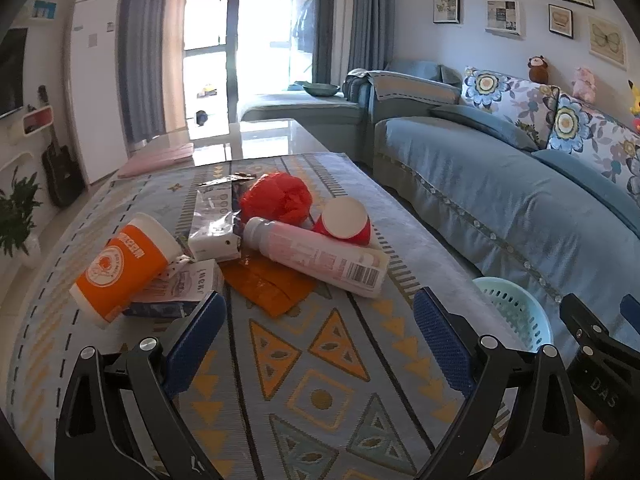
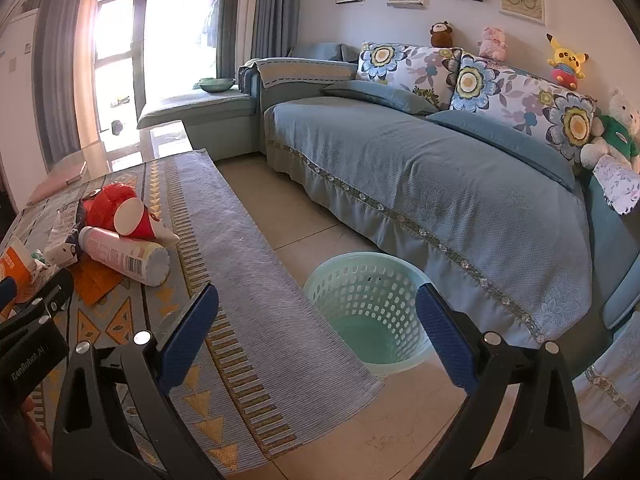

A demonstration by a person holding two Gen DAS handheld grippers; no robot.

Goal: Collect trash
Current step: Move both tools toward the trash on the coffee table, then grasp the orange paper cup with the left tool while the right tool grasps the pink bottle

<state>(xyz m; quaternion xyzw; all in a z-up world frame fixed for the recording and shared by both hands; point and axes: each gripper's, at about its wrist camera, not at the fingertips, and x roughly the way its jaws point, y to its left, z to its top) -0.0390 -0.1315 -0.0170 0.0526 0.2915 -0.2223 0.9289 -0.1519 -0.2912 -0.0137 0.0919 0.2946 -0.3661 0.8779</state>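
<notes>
**Both grippers open, trash untouched**

Left hand-held gripper [image 1: 320, 320] spread wide, empty, above the counter [image 1: 320, 380]. Trash pile just ahead: pink bottle [image 1: 316, 258], orange cup [image 1: 124, 264], red cup [image 1: 344, 222]. Right hand-held gripper [image 2: 318, 320] also wide apart, empty; green basket [image 2: 368, 312] on floor between its fingers.

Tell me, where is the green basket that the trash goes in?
The green basket stands on the tiled floor between the cloth-covered table and the blue sofa, empty; the right wrist view shows it best.
</notes>
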